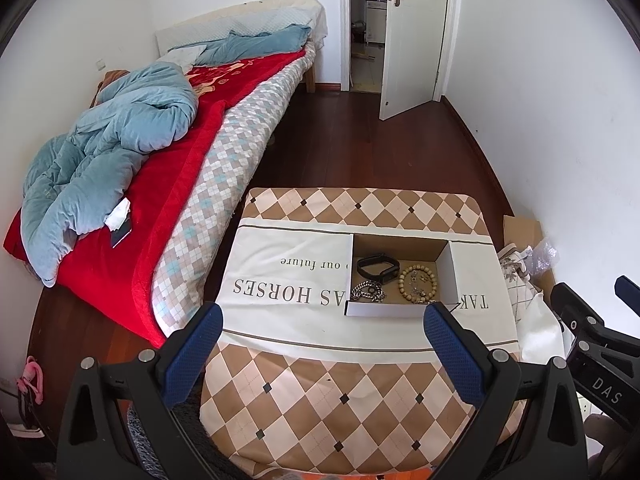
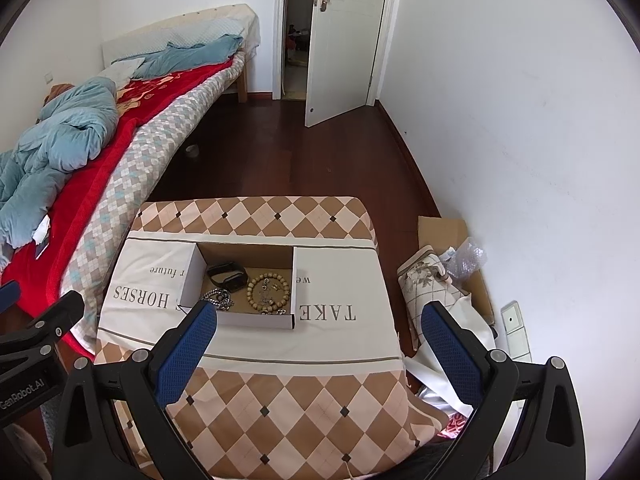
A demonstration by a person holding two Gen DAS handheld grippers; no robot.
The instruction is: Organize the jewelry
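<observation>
Both grippers, left gripper and right gripper, hover with jaws apart and empty short of the open box on the table; black band, chain and bead bracelet, perhaps ringing small charms, lie gathered inside for tidiness

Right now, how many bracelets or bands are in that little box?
3: a black band at the back left, a silver chain at the front left, a wooden bead bracelet on the right. Small pieces lie inside the bead ring; more may be hidden.

I see the box mid-frame on the cloth-covered table; inside, watch above chain, bead bracelet right.
</observation>
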